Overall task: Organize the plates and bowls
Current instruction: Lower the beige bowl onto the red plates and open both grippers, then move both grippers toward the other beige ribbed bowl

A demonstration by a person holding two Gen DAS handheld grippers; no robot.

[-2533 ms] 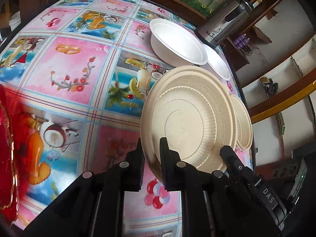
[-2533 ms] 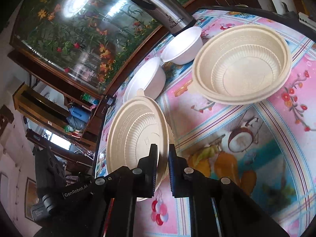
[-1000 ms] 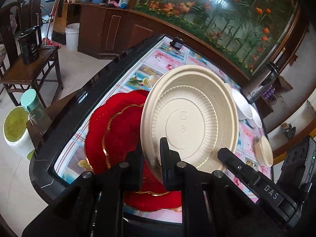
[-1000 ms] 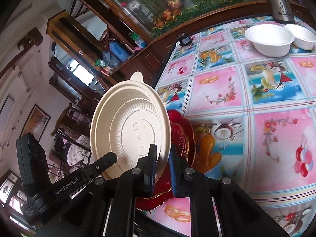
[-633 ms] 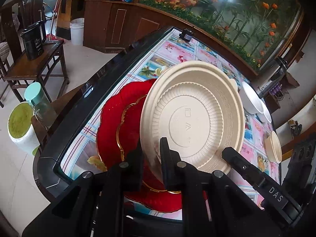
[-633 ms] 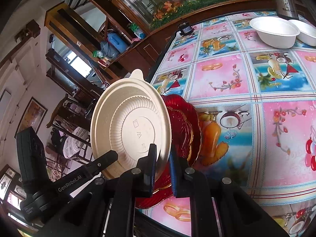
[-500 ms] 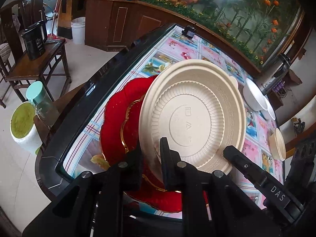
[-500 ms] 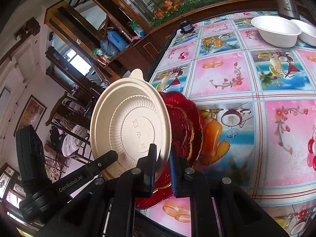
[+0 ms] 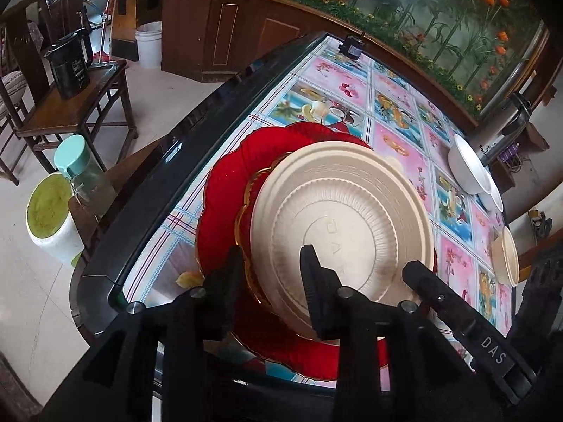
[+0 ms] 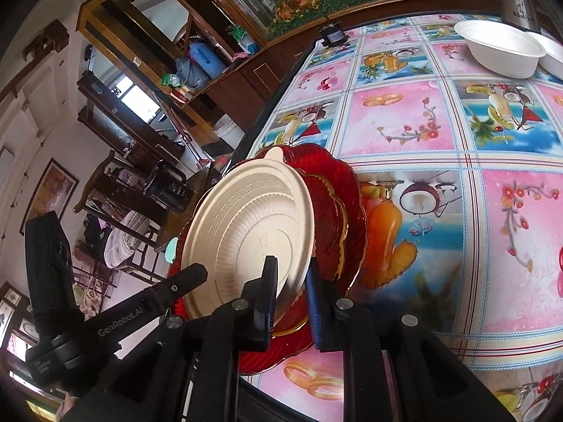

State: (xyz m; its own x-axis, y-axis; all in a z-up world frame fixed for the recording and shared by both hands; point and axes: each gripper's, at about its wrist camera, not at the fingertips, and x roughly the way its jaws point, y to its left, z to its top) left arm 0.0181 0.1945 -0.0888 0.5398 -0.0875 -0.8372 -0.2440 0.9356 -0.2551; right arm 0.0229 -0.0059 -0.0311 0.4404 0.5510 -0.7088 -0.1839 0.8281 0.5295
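A beige ribbed plate (image 9: 348, 225) lies upside down on the stack of red gold-rimmed plates (image 9: 225, 204) near the table's left edge. My left gripper (image 9: 272, 263) is open, its fingers astride the beige plate's near rim. In the right wrist view the beige plate (image 10: 246, 235) rests tilted on the red plates (image 10: 337, 204). My right gripper (image 10: 290, 274) has its fingers close on both sides of the plate's rim, slightly parted. The other gripper's body (image 10: 116, 320) shows at lower left.
Two white bowls (image 10: 499, 49) stand at the far side by a steel thermos (image 9: 499, 130). A beige bowl (image 9: 506, 256) sits at the right edge. The black table edge (image 9: 169, 176) drops to the floor, with a wooden stool (image 9: 70, 105), a bottle and a bin beside it.
Both grippers brought the beige plate down onto the red plates. The left jaws opened wide and let go of it. The right jaws have eased apart a little.
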